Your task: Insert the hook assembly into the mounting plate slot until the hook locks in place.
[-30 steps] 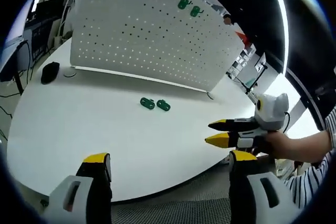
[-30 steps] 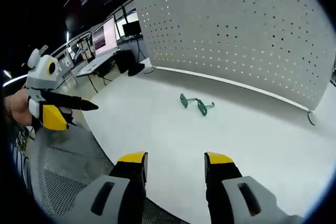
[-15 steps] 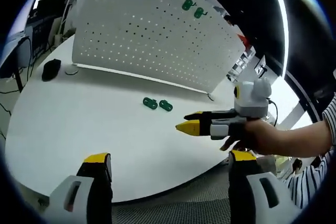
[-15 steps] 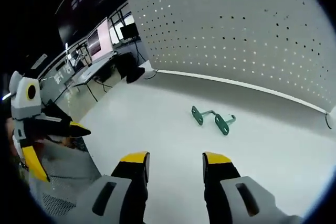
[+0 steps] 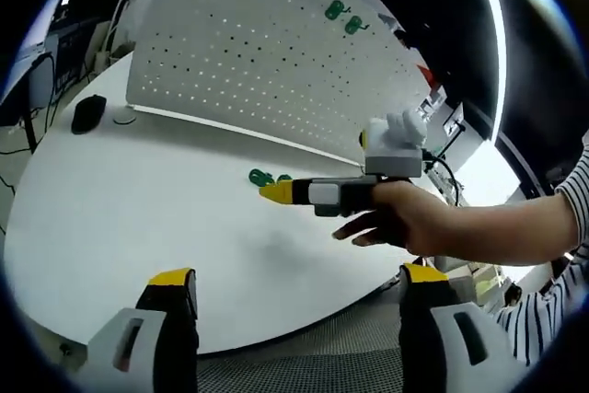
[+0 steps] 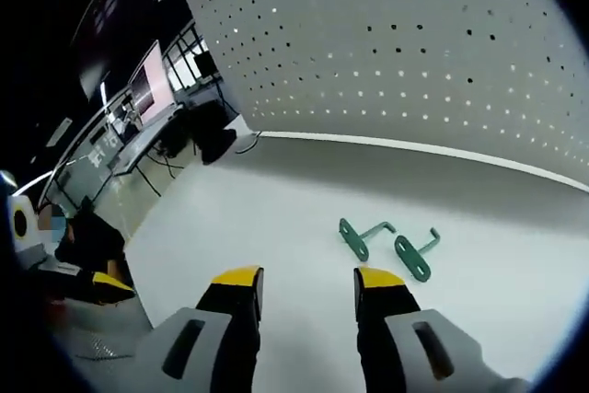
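2 green hooks (image 6: 391,244) are seen lying side by side on the white counter (image 6: 276,218), in front of the foot of the upright pegboard (image 6: 396,52), which serves as the mounting plate. They lie flat, plates toward the camera, close together but not visibly touching.

The right claw (image 6: 299,283) is held just short of the hooks, low over the counter, its yellow-tipped jaws standing moderately apart with nothing between them. The aim is judged to be a pick-up of the nearer hook; the gap looks set to straddle its plate.

In the left gripper view, the right claw (image 5: 276,192) is seen from the side, carried by a hand (image 5: 405,223), its tips just beside the hooks (image 5: 260,177). 2 further green hooks (image 5: 342,17) are already hung near the top of the pegboard (image 5: 248,62), probably showing the wanted final state.

The left claw (image 5: 299,283) is kept well back from the pegboard, over the counter's near edge, jaws wide and empty, apparently parked so that everything stays in sight.

A dark mouse (image 5: 87,114) lies by the pegboard's far end.
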A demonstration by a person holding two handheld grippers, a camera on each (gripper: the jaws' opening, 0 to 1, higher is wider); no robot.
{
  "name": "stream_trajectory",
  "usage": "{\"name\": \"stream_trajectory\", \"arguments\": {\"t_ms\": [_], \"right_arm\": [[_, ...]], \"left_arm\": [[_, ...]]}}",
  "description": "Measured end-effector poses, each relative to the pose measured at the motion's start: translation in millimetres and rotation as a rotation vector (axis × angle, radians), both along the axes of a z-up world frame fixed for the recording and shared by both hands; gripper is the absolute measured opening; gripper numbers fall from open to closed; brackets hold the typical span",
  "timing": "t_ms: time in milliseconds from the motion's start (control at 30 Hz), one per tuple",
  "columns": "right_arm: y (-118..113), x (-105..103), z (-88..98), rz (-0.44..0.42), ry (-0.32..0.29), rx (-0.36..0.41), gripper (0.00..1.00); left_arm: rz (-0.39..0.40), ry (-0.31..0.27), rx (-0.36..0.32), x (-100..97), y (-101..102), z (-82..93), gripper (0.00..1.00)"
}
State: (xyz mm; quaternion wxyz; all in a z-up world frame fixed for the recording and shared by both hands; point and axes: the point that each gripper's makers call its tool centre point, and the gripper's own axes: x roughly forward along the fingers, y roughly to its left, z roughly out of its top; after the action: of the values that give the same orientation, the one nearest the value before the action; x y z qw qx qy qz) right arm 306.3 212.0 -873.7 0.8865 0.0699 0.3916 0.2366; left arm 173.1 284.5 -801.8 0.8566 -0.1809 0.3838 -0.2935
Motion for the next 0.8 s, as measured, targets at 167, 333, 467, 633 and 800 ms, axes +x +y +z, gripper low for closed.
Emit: {"name": "stream_trajectory", "arguments": {"t_ms": [167,333,467,633,800], "right_arm": [[0,10,-10.4,-0.008,0.019,-0.012,0.36],[-4,19,-12.4,-0.030,0.025,-0.019,0.36],[-5,24,-14.5,-0.025,0.022,-0.035,0.36],[-9,34,-17.2,-0.027,0.009,-0.073,0.37],[-14,47,-19.2,-0.036,0.007,-0.103,0.37]], "left_arm": [[0.023,0.001,-0.005,6.0,8,1.0,0.92],[0.050,0.006,-0.017,11.5,13,-0.2,0.92],[0.050,0.019,-0.020,12.6,12,-4.2,0.91],[0.052,0.028,-0.027,12.6,11,-5.9,0.91],[0.063,0.035,-0.036,15.2,12,-7.1,0.90]]}}
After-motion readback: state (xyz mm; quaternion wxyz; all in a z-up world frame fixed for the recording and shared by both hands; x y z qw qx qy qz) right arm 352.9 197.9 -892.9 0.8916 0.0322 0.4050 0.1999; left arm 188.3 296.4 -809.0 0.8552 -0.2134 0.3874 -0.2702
